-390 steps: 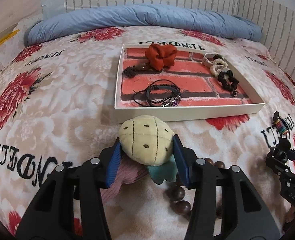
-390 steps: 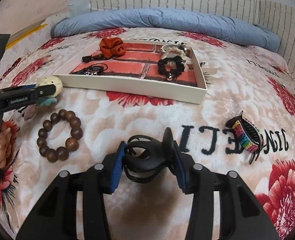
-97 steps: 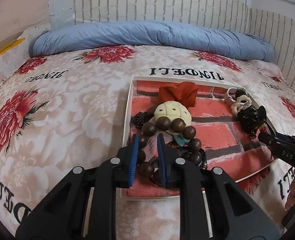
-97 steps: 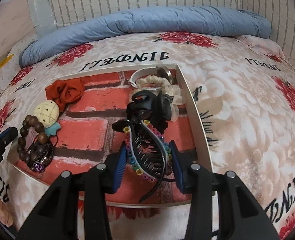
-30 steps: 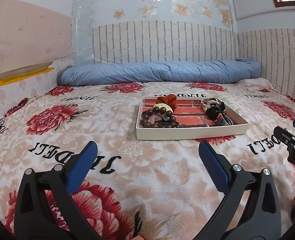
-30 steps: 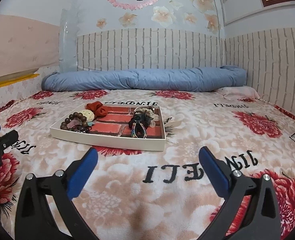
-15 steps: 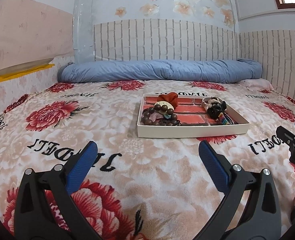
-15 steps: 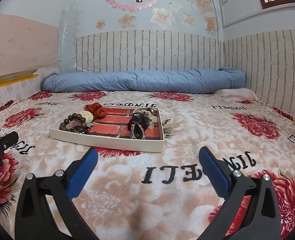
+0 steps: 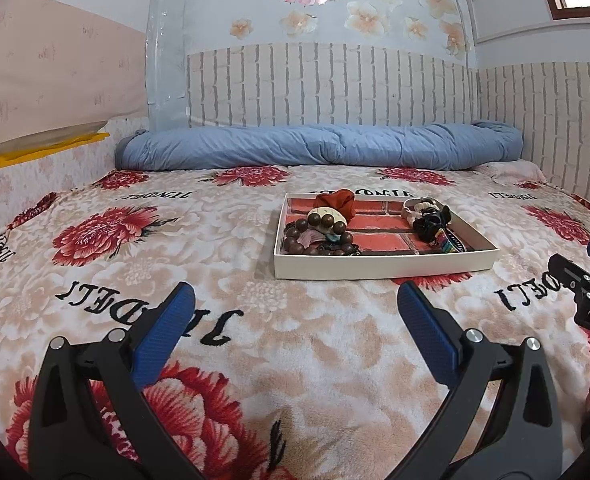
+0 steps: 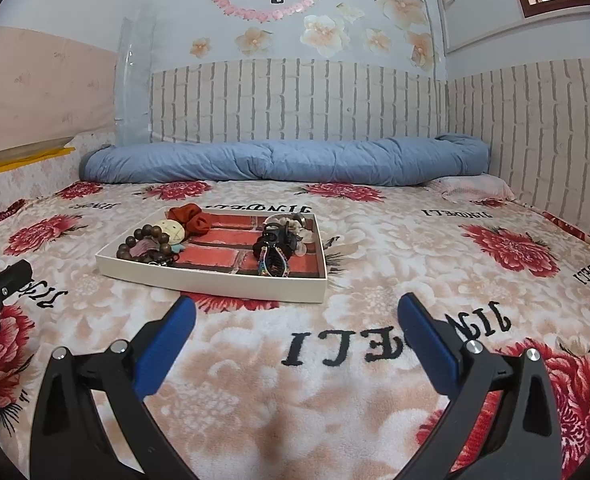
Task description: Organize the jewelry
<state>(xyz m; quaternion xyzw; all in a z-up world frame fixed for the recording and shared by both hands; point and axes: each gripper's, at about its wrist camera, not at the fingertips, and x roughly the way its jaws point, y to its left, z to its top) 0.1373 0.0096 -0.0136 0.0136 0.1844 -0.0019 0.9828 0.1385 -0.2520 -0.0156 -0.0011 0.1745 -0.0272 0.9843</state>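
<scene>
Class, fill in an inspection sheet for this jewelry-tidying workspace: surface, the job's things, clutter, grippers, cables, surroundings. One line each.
Surface: floral blanket covering a bed.
Job's things: white tray holds wooden bead bracelet, cream plush clip, red scrunchie, black claw clip, rainbow claw clip.
Clutter: no loose jewelry seen on the blanket.
Grippers: left gripper and right gripper both open, empty, short of the tray.
Cables: nothing seen.
Surroundings: rolled blue quilt, brick-pattern wall panels, flower wall stickers.
</scene>
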